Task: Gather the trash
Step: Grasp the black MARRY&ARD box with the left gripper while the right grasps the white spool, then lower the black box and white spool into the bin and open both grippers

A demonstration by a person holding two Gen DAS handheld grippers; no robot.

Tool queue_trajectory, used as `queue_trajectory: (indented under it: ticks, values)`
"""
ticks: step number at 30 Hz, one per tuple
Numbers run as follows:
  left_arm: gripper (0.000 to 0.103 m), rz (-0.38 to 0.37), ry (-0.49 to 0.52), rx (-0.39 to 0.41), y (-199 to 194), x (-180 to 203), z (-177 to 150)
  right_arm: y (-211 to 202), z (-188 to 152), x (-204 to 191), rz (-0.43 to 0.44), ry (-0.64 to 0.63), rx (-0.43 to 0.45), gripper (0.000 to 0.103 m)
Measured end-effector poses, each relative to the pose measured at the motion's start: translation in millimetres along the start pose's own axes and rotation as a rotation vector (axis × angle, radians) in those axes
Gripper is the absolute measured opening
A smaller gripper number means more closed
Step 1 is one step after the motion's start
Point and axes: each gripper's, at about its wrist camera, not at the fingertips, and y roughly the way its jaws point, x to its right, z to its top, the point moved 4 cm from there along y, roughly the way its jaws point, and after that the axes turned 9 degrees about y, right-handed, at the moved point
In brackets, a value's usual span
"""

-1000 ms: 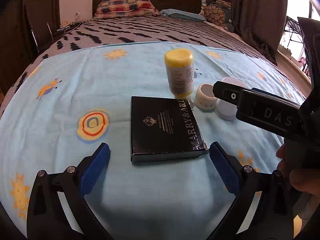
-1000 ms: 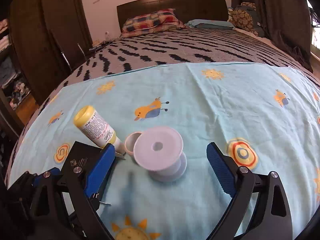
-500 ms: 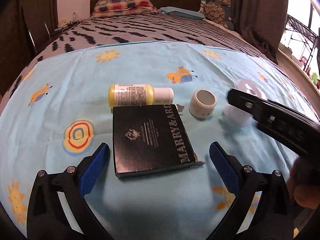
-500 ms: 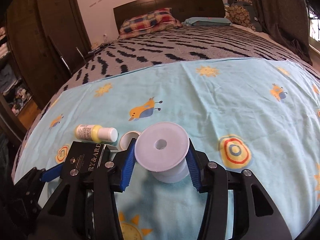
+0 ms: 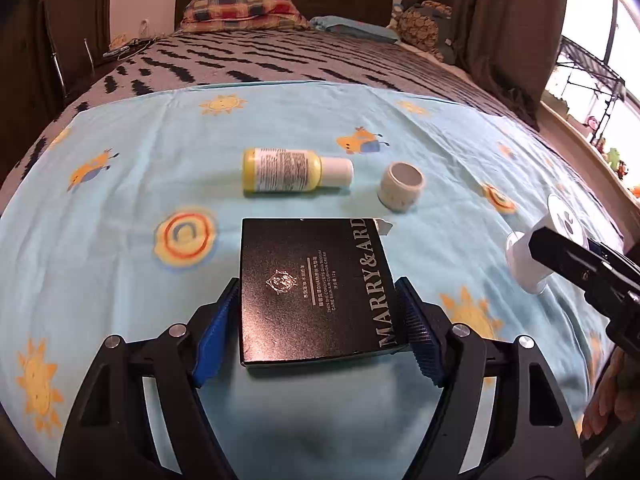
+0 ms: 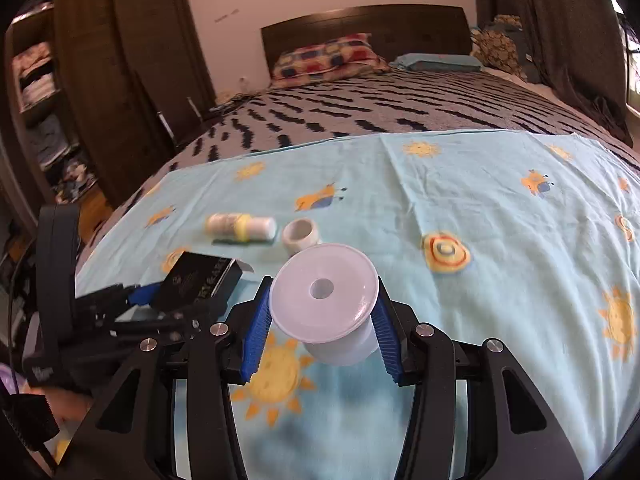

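A black flat box (image 5: pixel 312 288) lies on the light blue sheet (image 5: pixel 120 280). My left gripper (image 5: pixel 317 300) is closing its jaws on it, and the blue pads touch the box's two sides. In the right wrist view the box (image 6: pixel 200 280) sits tilted in that gripper (image 6: pixel 132 300). My right gripper (image 6: pixel 322 316) is shut on a white plastic spool (image 6: pixel 324 292) and holds it above the sheet. From the left wrist the spool (image 5: pixel 524 264) shows at the far right. A yellow bottle (image 5: pixel 284 170) lies on its side beside a small white ring-shaped cup (image 5: pixel 401 184).
The sheet covers the foot of a bed with a grey striped blanket (image 5: pixel 280 60), pillows (image 5: pixel 240 10) and a dark headboard. A dark wardrobe (image 6: pixel 120 80) stands to the left and curtains (image 5: pixel 500 20) hang by a window on the right. A hand (image 5: pixel 608 412) shows at the lower right.
The left jaws have come in from wide open onto the black box. The yellow bottle has tipped from upright to lying. The right gripper shut on the spool and carried it up and right.
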Motion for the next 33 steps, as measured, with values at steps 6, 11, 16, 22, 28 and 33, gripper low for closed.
queue_trajectory:
  ticks: [6, 11, 16, 22, 28, 33]
  values:
    - [0.072, -0.046, -0.009, 0.078, -58.7, 6.1, -48.6, -48.7, -42.9, -4.3, 0.051, -0.019, 0.032, 0.048]
    - [0.072, -0.024, 0.021, 0.136, -115.9, 15.6, -100.9, -89.0, -83.8, -12.9, 0.078, -0.044, 0.057, 0.048]
    - [0.072, -0.006, 0.066, 0.158, -162.9, 33.4, -154.0, -118.6, -124.1, -22.3, 0.118, -0.041, 0.052, 0.048]
    - [0.072, -0.035, 0.070, 0.144, -187.1, 56.4, -204.9, -138.2, -166.7, -34.4, 0.134, -0.050, 0.025, 0.048]
    - [0.072, -0.097, 0.061, 0.035, -172.2, 73.8, -250.5, -126.8, -217.3, -33.7, 0.127, -0.019, -0.087, 0.048]
    - [0.072, -0.116, 0.031, -0.071, -138.9, 74.9, -277.9, -97.1, -256.4, -23.9, 0.120, 0.045, -0.202, 0.048]
